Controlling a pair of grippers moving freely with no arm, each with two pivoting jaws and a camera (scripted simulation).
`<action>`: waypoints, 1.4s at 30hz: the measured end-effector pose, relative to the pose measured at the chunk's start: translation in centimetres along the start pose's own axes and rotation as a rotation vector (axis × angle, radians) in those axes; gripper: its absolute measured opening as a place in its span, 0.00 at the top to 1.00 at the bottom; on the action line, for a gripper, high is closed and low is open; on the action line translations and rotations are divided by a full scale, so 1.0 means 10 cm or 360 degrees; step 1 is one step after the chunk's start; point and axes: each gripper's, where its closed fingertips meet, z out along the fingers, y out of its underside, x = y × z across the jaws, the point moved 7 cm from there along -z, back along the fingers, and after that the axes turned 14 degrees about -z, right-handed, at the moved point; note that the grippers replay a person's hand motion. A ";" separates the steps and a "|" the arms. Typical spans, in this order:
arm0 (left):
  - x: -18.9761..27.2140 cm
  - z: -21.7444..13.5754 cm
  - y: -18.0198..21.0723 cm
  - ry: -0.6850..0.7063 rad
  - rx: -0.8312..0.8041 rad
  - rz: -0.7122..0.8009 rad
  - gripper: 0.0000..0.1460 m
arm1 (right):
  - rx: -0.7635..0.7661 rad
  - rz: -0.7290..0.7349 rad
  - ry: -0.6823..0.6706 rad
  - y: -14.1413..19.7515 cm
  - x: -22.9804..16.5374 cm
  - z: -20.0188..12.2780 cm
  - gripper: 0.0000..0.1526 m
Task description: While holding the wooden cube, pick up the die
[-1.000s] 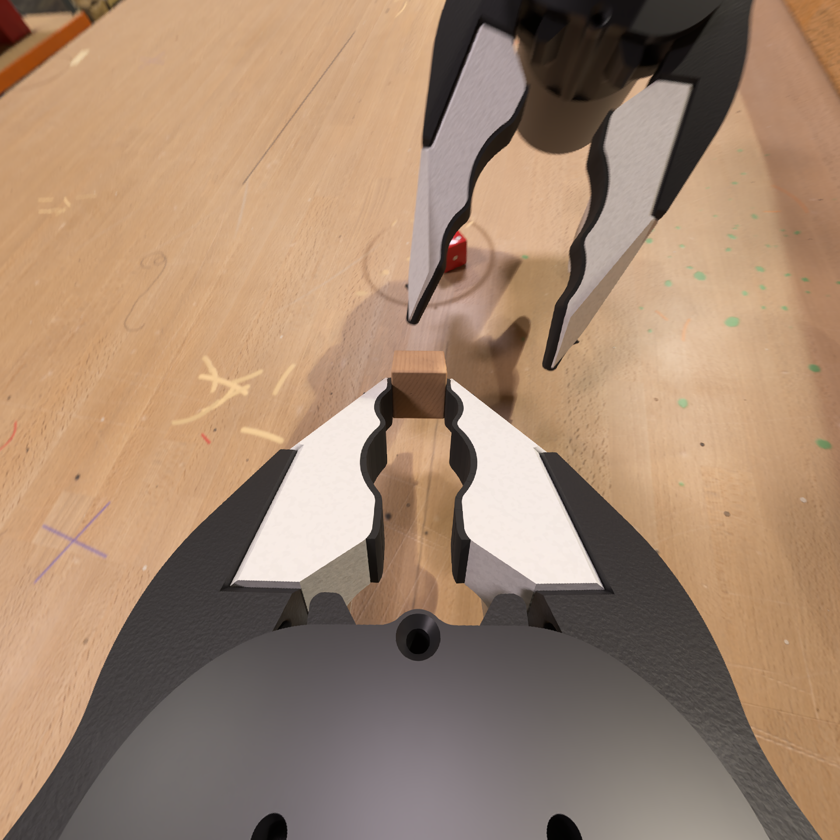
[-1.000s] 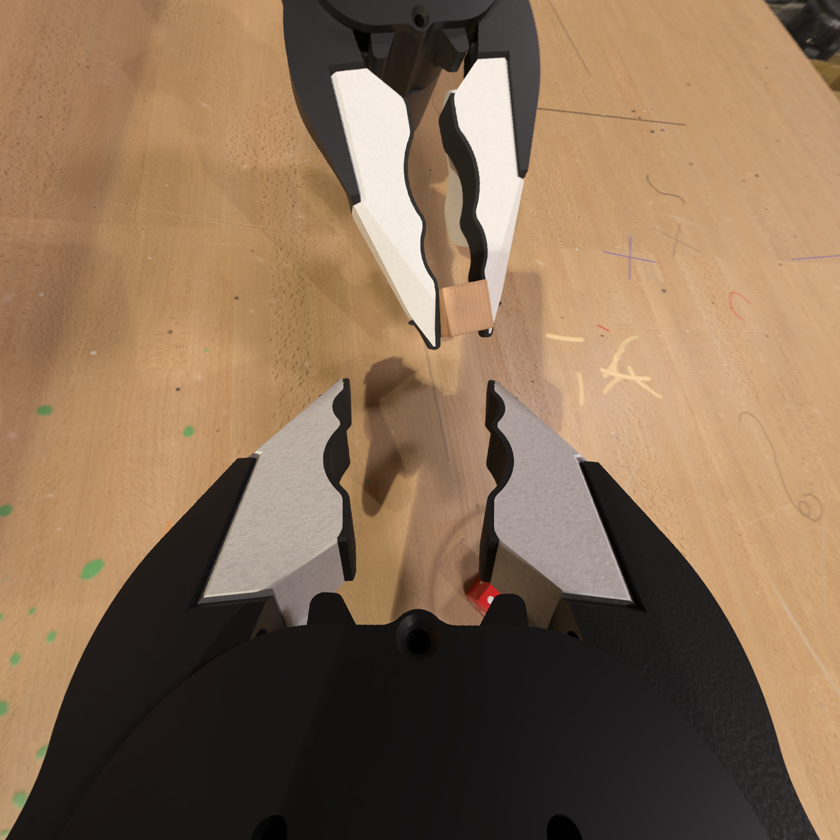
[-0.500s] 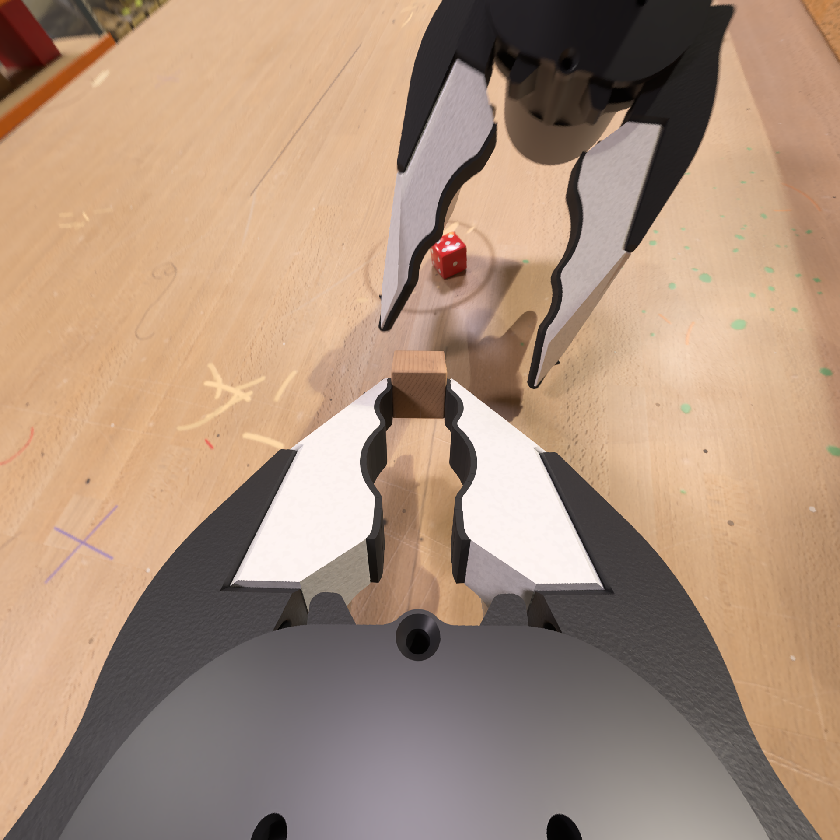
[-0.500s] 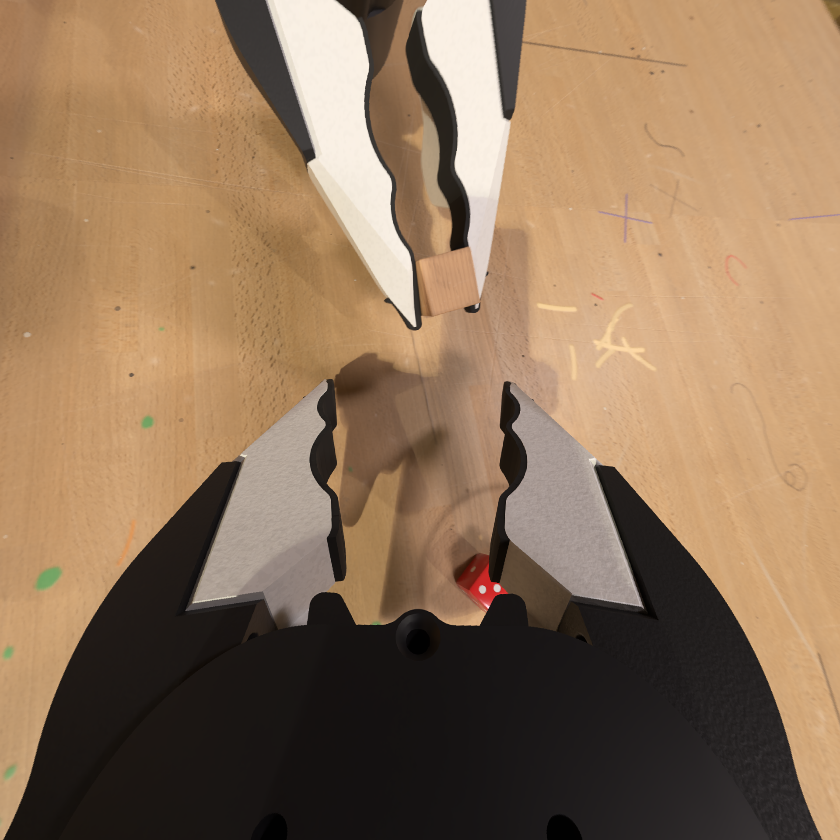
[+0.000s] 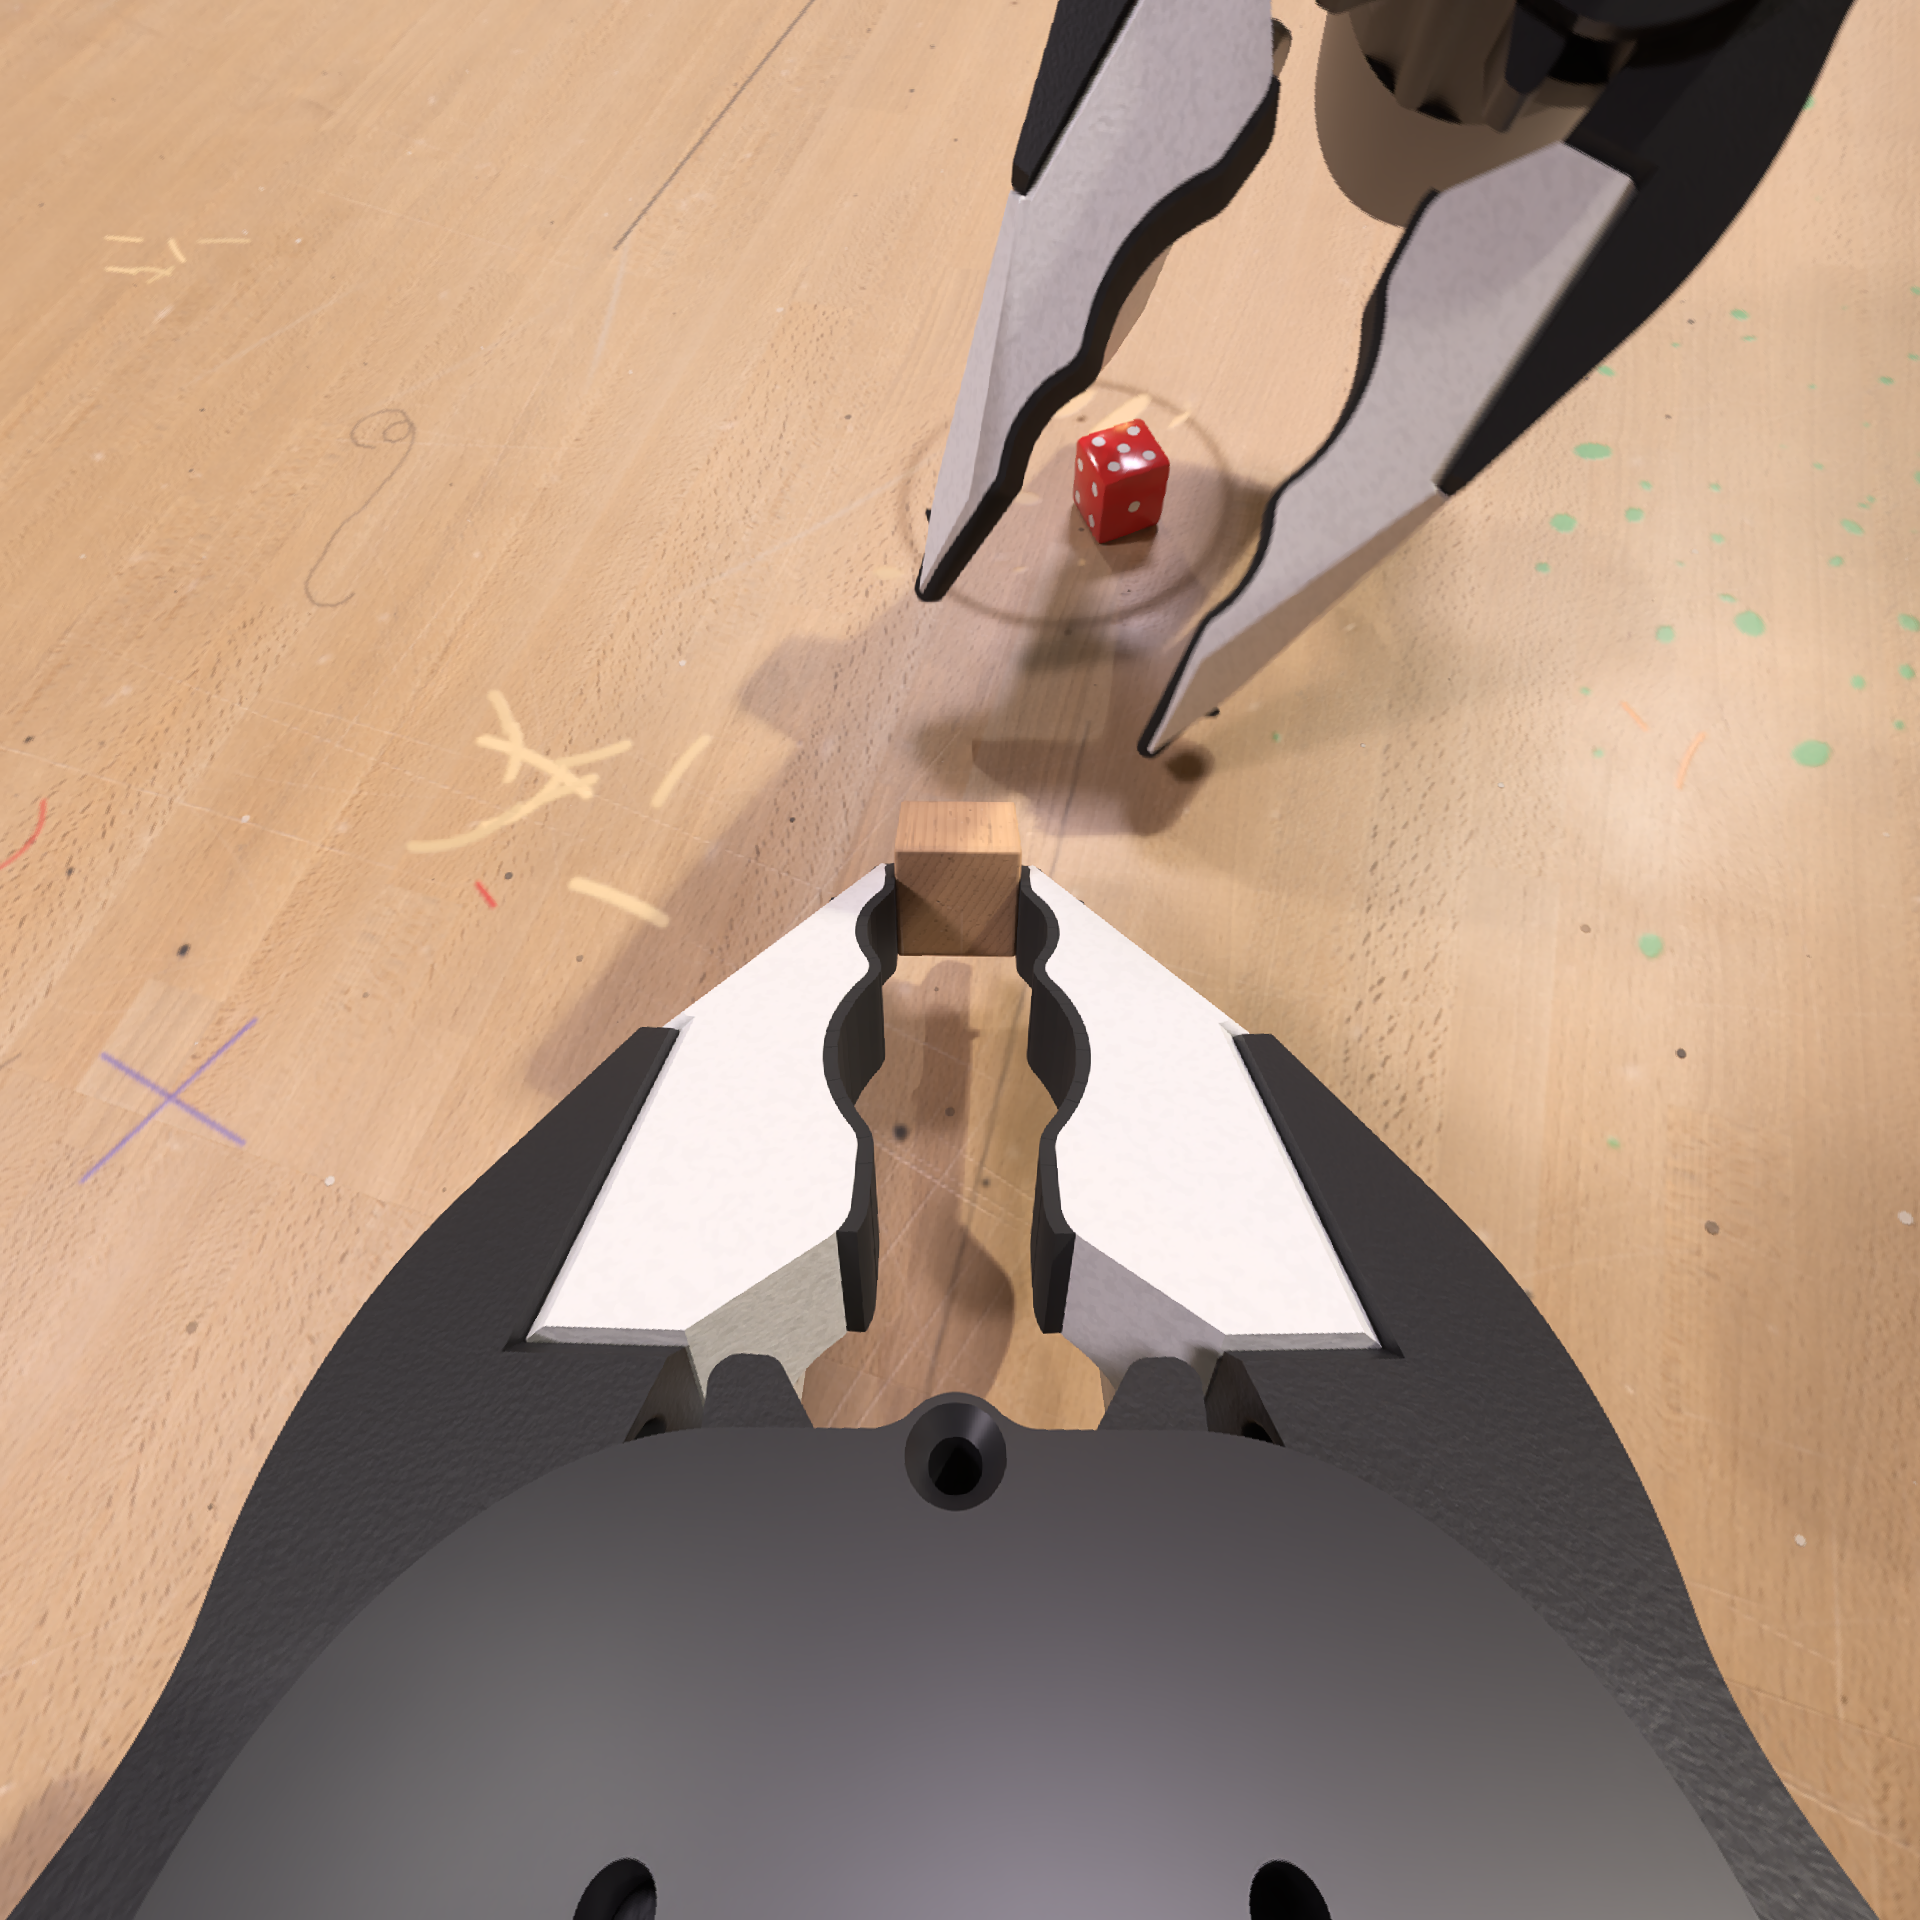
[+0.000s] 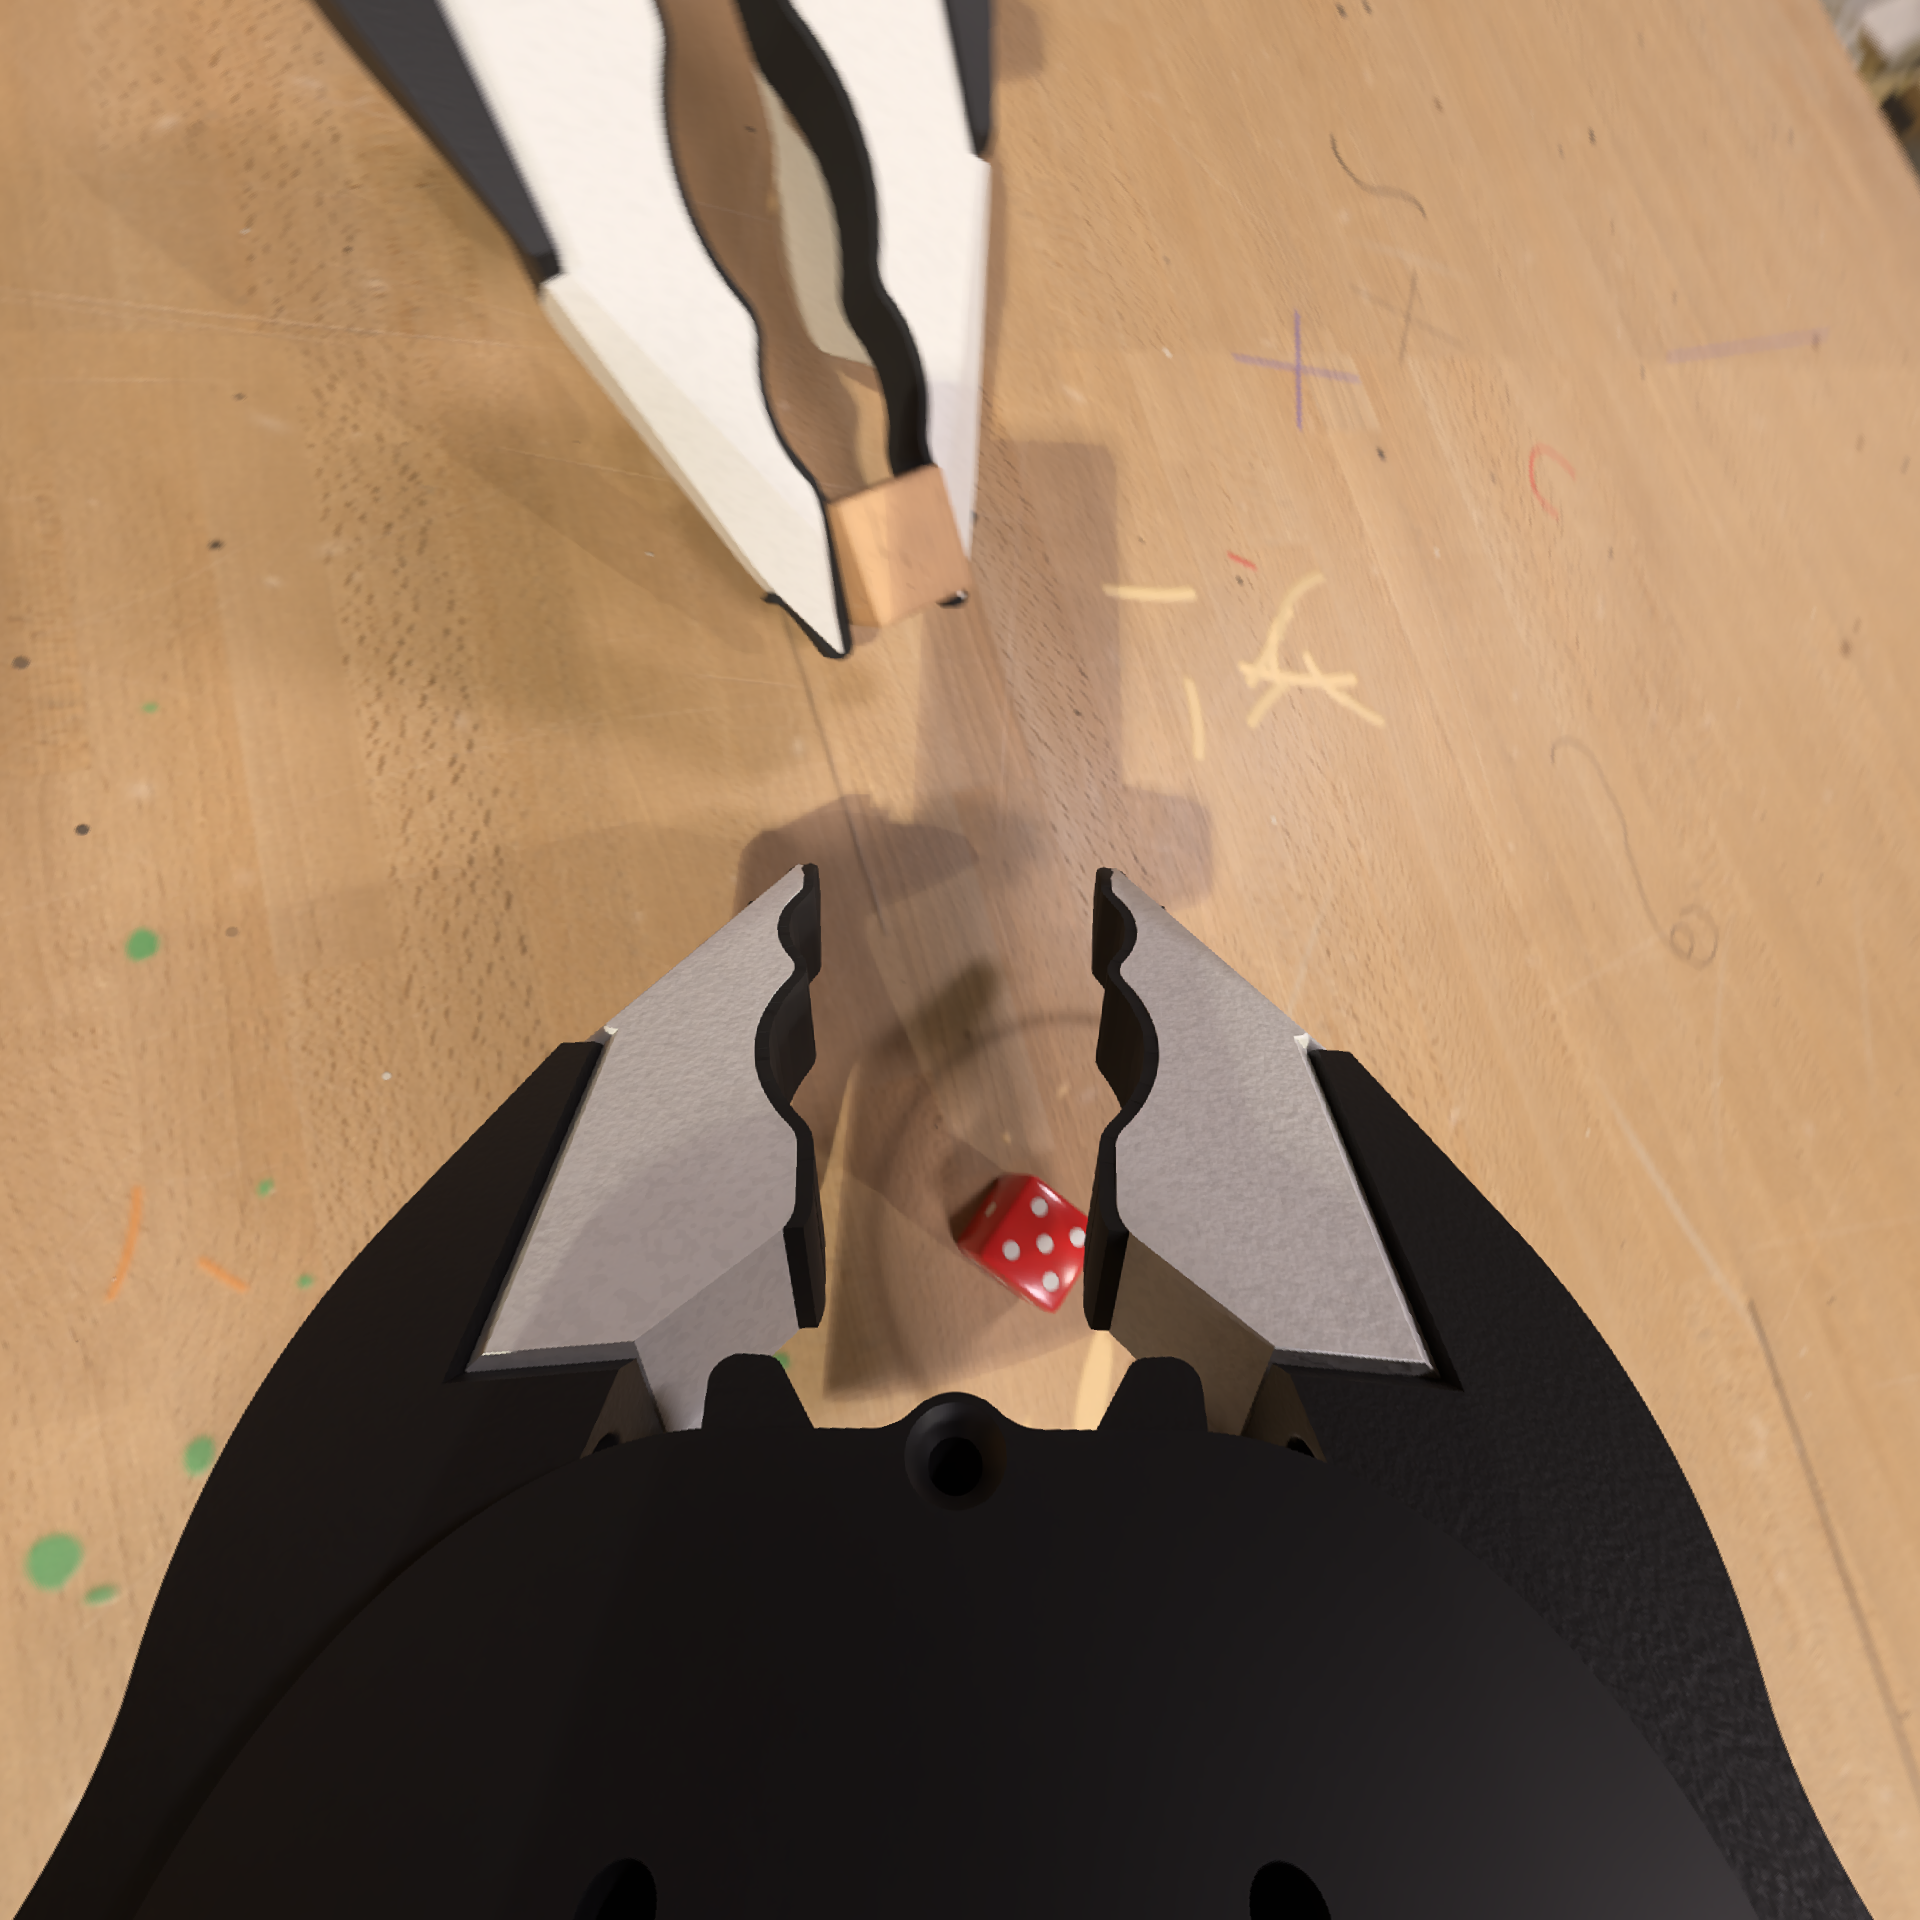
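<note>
My left gripper [image 5: 956, 883] is shut on a small wooden cube [image 5: 956, 878] at its fingertips, held above the wooden table. The cube [image 6: 899, 545] and the left gripper [image 6: 894, 613] also show in the right wrist view, ahead and to the left. A red die with white pips [image 5: 1120, 480] lies on the table inside a faint ring mark. My right gripper [image 6: 956, 883] is open and empty; the die [image 6: 1023, 1242] lies between its fingers, far back from the tips and close to the right finger. In the left wrist view the right gripper [image 5: 1039, 670] straddles the die from above.
The wooden table top [image 5: 416, 416] carries pencil, chalk and paint marks: pale scribbles [image 5: 551, 779], a purple cross [image 5: 171, 1096], green spatter [image 5: 1751, 623]. Both grippers face each other, tips a short way apart.
The right gripper has drawn back and come lower over the die, so the die now lies in full view between its fingers. The left gripper has come closer, still shut on the cube.
</note>
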 end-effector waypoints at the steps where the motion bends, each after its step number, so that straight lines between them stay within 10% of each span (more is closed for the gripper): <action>1: -0.01 0.00 0.00 -0.0005 0.0001 -0.0007 0.85 | -0.0010 0.0057 -0.0005 0.04 0.03 -0.01 0.66; 10: -0.08 -0.03 -0.01 -0.0051 0.0064 -0.0099 0.85 | -0.0162 0.0554 0.0479 0.24 0.19 -0.29 0.74; 30: -0.08 0.01 0.00 -0.0053 0.0028 -0.0081 0.85 | -0.0282 0.0936 0.0432 0.39 -0.11 -0.34 0.88; 42: -0.08 -0.02 -0.01 -0.0015 0.0063 -0.0112 0.85 | 0.0101 0.1146 0.1075 0.43 0.20 -2.18 0.88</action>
